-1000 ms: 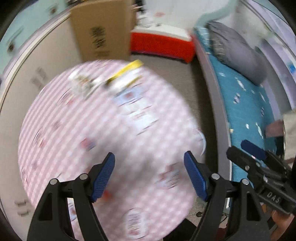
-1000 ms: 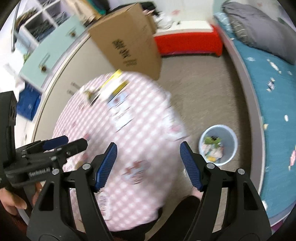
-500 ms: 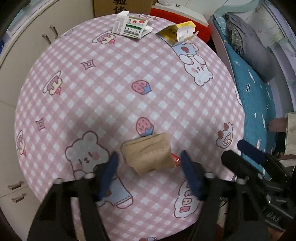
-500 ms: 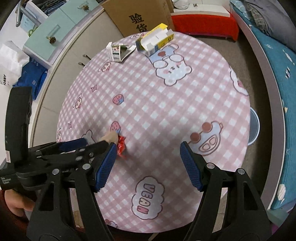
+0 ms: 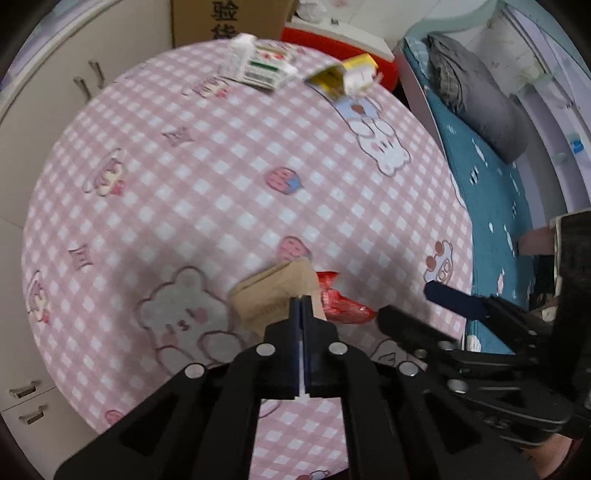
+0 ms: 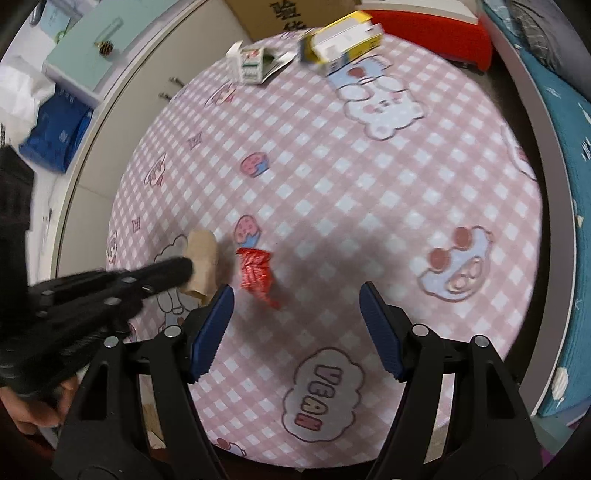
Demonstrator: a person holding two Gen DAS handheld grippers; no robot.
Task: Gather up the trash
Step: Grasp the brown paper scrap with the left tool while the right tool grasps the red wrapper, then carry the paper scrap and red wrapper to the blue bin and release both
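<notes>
1. The left gripper (image 5: pixel 300 300) had its fingers pressed together at the near edge of a tan paper scrap (image 5: pixel 275 295) lying on the round worktop (image 5: pixel 221 177); whether paper was caught between them could not be told from either view.
2. A crumpled red wrapper (image 6: pixel 256 273) lay on the cloth just beside the tan scrap, touching or nearly touching it on the right.
3. The right gripper (image 6: pixel 295 328) hovered over the near part of the worktop with its fingers spread wide and nothing between them; the red wrapper sat just ahead of its left finger.
4. At the far edge of the worktop rested a white and green carton (image 6: pixel 253 64) with its flap open, and near it a yellow and white box (image 6: pixel 341 40), both well apart from the grippers.
5. A brown cardboard box (image 5: pixel 229 18) stood beyond the worktop, with a red chest (image 6: pixel 450 33) beside it.
6. A pale cabinet (image 5: pixel 55 92) ran along the left, and a bed with a teal cover (image 5: pixel 491 184) and a grey pillow (image 5: pixel 480 99) lay to the right.
</notes>
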